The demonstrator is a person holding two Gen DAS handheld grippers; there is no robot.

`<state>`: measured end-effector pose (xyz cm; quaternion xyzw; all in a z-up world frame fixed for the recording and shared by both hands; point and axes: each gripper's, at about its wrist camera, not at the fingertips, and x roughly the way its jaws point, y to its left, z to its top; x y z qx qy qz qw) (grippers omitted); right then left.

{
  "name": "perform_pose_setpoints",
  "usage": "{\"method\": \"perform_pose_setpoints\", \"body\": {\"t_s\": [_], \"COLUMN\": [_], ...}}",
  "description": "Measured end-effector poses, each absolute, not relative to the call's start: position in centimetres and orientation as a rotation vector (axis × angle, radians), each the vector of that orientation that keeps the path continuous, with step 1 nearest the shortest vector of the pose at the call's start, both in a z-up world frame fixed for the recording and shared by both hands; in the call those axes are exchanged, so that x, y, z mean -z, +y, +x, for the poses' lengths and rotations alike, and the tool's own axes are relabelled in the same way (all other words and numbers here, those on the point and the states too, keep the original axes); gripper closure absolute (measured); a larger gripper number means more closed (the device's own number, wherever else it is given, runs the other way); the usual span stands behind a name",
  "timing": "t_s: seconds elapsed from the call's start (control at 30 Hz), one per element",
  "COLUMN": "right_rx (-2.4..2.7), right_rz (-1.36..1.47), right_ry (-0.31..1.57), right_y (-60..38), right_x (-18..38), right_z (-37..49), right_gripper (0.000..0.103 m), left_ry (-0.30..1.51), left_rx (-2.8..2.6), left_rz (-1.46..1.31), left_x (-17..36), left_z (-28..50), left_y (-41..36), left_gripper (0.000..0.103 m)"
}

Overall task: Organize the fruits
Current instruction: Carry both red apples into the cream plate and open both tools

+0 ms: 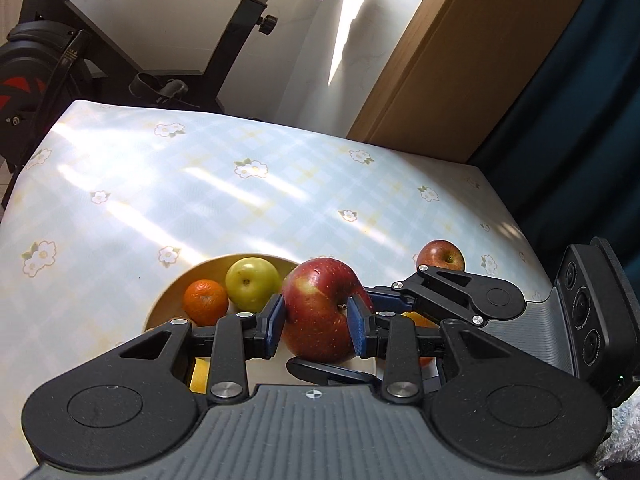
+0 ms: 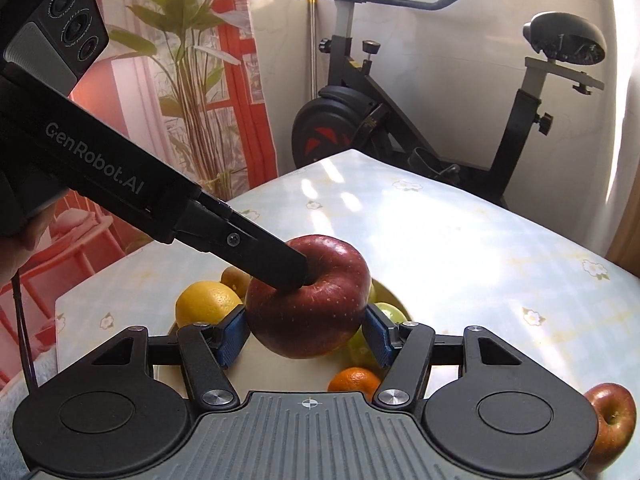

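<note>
Worked over a table [image 1: 240,200] under a pale flowered cloth, with a shallow tan bowl [image 1: 208,268] near its close edge. Had reached the placing step, by the look of it. Had the left gripper [image 1: 316,320] and the right gripper [image 2: 306,334] both closed on one fruit, a large red apple [image 1: 316,304], held just above the bowl and not yet set down. Set the left at a narrow gap, one blue pad [image 1: 276,320] pressed on the apple's flank and the other sunk by the stem dimple. Set the right moderately open, its pads clamped on opposite sides of the same apple. Counted in the bowl a yellow citrus [image 2: 208,304], a green apple [image 1: 252,284] and a tangerine [image 1: 205,302], plus a brownish fruit behind, too hidden to name. Noted a second, smaller red apple [image 1: 440,256] outside the bowl on the cloth, off to the right and well apart from the rest. Judged the next move to need a gentle lowering into the bare patch of the bowl under the held apple, clear of the green apple, then a parting of both pairs of pads without rolling the fruit. Judged the stray apple the likely job after that.
</note>
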<state>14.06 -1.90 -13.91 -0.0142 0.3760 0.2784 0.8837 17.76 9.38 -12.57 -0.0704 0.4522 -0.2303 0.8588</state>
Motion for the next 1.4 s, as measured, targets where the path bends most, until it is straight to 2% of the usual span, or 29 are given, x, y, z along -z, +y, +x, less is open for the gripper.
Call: {"method": "perform_pose_setpoints", "body": {"t_s": [0.4,1.23,1.4], "right_rx": [-0.614,-0.644,-0.652], "right_rz": [-0.112,-0.178,-0.186], "right_ry": [0.858,0.839,0.840], "right_y": [0.8,0.6,0.1], "right_x": [16.3,16.0,15.7], "right_z": [14.8,14.2,13.6], "right_gripper": [0.046,0.047,0.056], "left_ry": [0.996,0.993,0.988], "left_rx": [0.458,0.397,0.391], "left_rz": [-0.192,-0.132,-0.123], "left_x": [15.6,15.7,15.8], "left_z": [18.1,17.9,17.8], "left_y": [11.8,12.5,12.2], "left_gripper": [0.067,0.067,0.067]}}
